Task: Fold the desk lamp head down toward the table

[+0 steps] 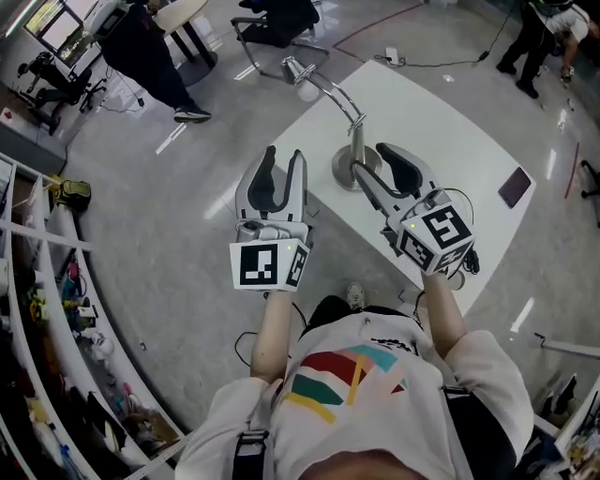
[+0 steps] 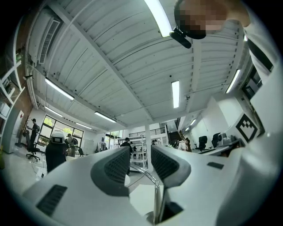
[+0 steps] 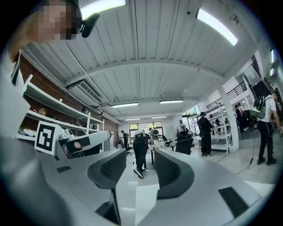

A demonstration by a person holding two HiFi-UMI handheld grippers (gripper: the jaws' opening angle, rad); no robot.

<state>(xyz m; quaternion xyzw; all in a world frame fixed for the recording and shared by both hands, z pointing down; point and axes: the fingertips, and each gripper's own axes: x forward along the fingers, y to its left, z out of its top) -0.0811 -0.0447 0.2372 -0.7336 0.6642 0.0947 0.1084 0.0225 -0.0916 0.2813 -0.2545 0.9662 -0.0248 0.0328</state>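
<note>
The silver desk lamp stands on a white table [image 1: 450, 131]: round base [image 1: 342, 175], upright pole [image 1: 357, 131], and a curved arm leading to the head [image 1: 298, 73], which is raised at the far end. My left gripper [image 1: 283, 159] is open and empty, held just left of the base off the table's edge. My right gripper [image 1: 377, 161] is also open and empty, with its fingertips close beside the base and pole. In the left gripper view the pole [image 2: 156, 201] and curved arm [image 2: 142, 171] rise between the open jaws of the left gripper [image 2: 140, 165]. The right gripper [image 3: 140, 170] holds nothing.
A dark phone [image 1: 515, 186] lies at the table's right corner. A black chair [image 1: 277, 23] stands beyond the table. People stand at the far left [image 1: 150, 56] and far right [image 1: 534, 37]. Shelving [image 1: 37, 281] runs along the left. My left gripper's marker cube [image 3: 46, 137] shows in the right gripper view.
</note>
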